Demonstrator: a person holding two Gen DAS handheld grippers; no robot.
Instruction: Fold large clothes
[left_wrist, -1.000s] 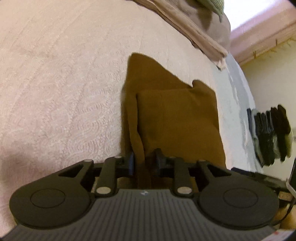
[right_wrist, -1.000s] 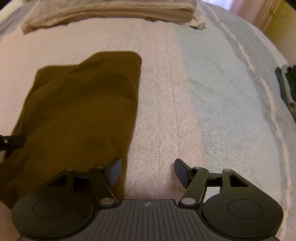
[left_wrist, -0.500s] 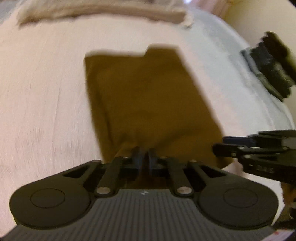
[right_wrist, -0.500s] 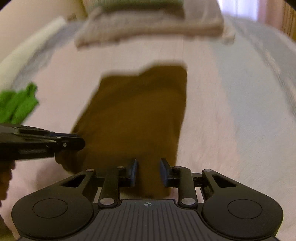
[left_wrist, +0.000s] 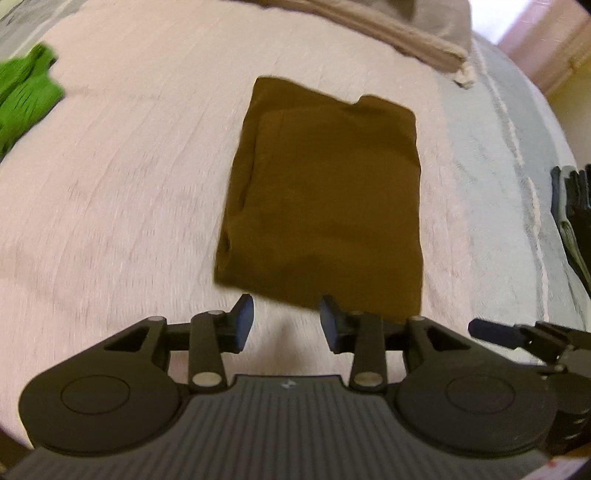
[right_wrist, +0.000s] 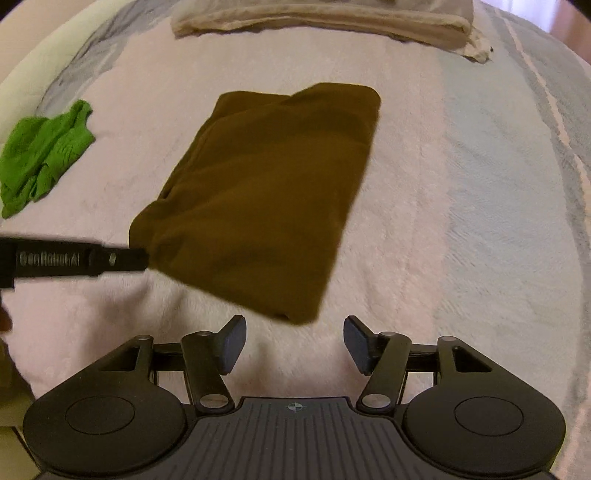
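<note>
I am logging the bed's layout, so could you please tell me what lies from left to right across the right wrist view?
Green garment → brown folded garment → pale blue striped band of the bedcover.

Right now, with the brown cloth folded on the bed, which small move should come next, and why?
Probably lift both grippers away. The folded brown garment lies flat as a neat rectangle on the pink bedspread; the left gripper and right gripper are opening with nothing between them, so this fold looks finished.
</note>
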